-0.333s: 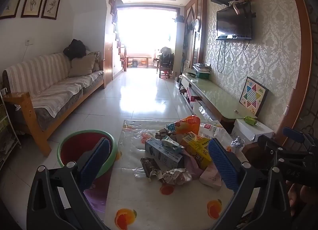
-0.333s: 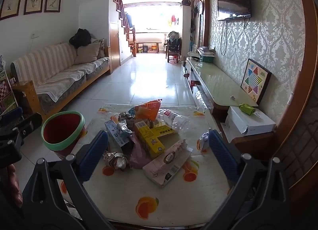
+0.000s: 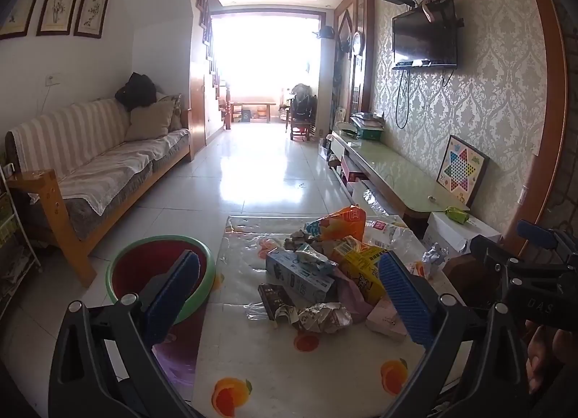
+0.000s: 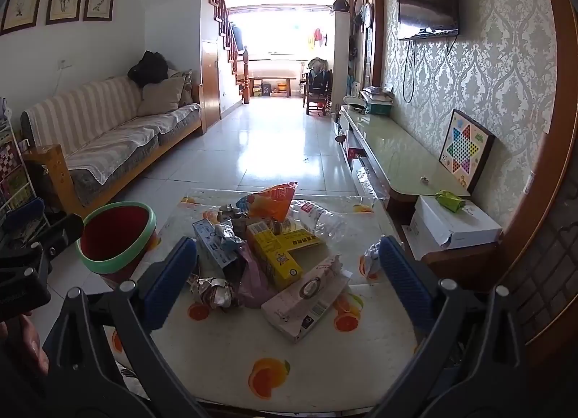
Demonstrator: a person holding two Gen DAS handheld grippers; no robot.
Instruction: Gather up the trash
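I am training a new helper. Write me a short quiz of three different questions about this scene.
1. True or false: the left gripper holds a piece of trash.
2. Beside which edge of the fruit-print table stands the red bin with green rim: A left, B right?
3. Fill in: the yellow cardboard box lies ___ the pile of trash.

Key: 1 false, both grippers are open and empty; 2 A; 3 in.

A table (image 4: 224, 349) covered by an orange-print cloth fills the lower centre of the frame, bearing a heap of trash (image 4: 267, 248) at its middle, while a red bin (image 4: 115, 237) stands on the floor (image 4: 267, 154) at left.
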